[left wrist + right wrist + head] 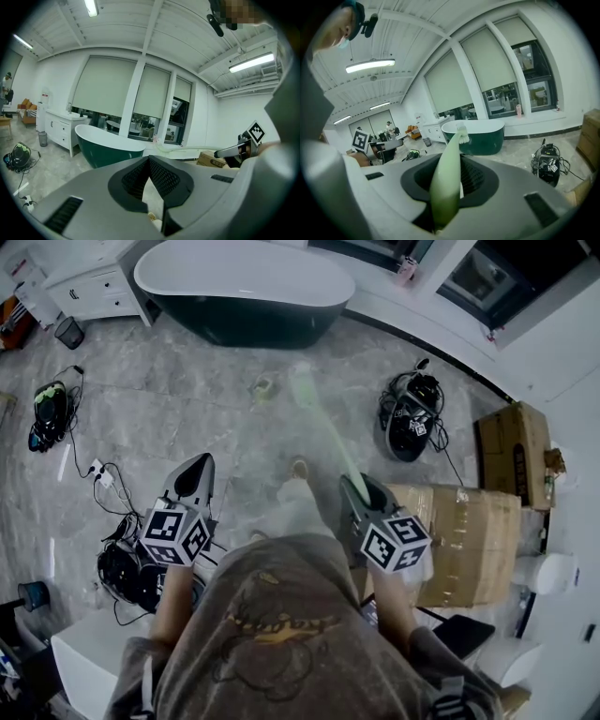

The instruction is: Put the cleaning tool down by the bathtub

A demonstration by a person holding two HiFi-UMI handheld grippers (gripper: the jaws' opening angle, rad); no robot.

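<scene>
Grasping brush [449, 180] by its handle end in right gripper [361, 491]; likely light, stiff, slick plastic, tip-heavy, steadier held nearer mid-handle; left gripper [149, 161] clenched, empty.

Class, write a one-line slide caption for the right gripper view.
Right gripper holds a pale green brush, bristles toward the green bathtub.

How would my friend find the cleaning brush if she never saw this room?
Start at the dark green bathtub with the white rim, then look down the floor toward the person. The brush sticks out of the right claw, pointing at the tub. It is the only long pale green thing, with white bristles at its tip.
</scene>
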